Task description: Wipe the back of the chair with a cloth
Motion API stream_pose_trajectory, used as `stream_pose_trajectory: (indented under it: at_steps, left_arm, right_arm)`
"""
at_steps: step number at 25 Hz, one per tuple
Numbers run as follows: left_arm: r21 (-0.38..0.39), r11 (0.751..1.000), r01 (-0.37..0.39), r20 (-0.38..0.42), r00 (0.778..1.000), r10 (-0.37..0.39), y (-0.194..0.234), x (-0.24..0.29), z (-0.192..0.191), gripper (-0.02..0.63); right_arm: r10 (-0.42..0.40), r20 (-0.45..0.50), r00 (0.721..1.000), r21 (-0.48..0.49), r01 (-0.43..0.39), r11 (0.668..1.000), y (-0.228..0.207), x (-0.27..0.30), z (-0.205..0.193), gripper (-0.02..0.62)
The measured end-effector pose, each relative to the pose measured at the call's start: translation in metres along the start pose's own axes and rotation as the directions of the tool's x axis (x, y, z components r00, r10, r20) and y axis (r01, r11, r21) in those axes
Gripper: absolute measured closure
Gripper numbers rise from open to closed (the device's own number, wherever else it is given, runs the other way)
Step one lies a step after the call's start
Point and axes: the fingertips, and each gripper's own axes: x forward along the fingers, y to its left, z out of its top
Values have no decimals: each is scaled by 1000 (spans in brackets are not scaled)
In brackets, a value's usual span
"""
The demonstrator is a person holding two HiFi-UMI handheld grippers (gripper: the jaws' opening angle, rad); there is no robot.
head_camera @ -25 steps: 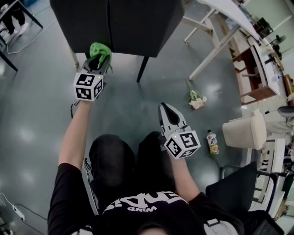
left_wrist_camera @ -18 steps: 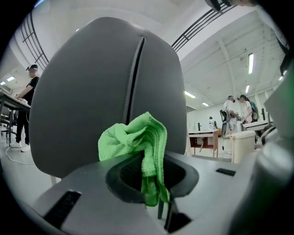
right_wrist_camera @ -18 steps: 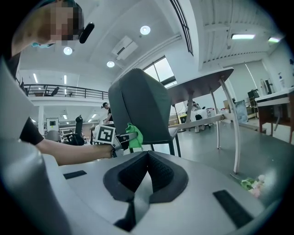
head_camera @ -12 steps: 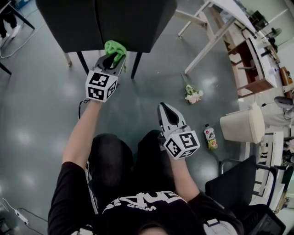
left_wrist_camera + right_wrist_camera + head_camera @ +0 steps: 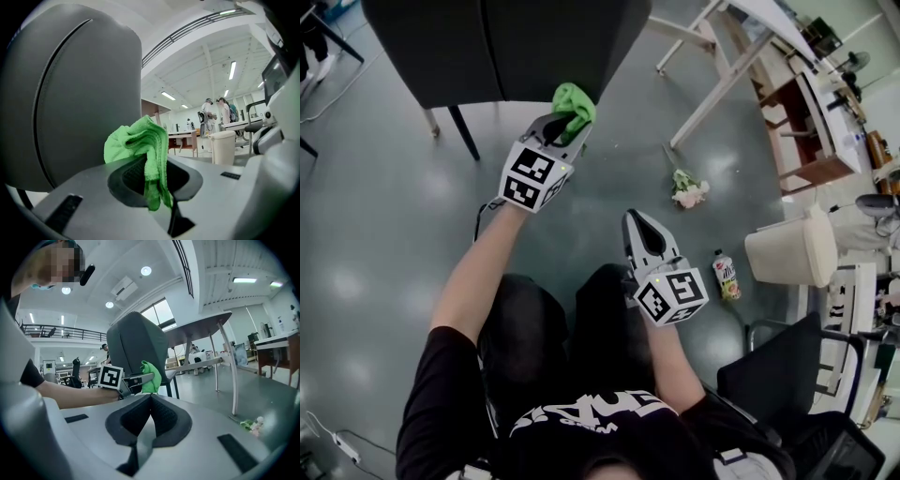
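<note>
We clamp the green cloth point(image 5: 575, 98) in our left gripper point(image 5: 567, 120) at the lower right edge of the chair back point(image 5: 506, 47) to wipe it (right gripper point(image 5: 637, 223) idle, jaws together, empty).

Head view looks down; all share chair point(image 5: 497, 47).

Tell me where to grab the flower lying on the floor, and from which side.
Take the flower by its thin green stem, not the soft pale blooms, and come straight down from above with the jaws across the stem. It lies flat on the floor, so a sideways approach would likely only push it.
</note>
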Motion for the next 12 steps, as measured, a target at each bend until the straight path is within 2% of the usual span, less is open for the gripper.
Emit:
stream_pose_trajectory:
  at_steps: [5,12]
  left_arm:
    - [-9,999,-45,1,999,45,19,-17,-4,537]
    - [-47,979,-197,-16,980,197,74,-80,-19,537]
  right_arm:
    - [7,-1,1000,5,-7,1000,0,5,-2,598]
    - [43,-16,999,9,-43,999,9,15,-8,598]
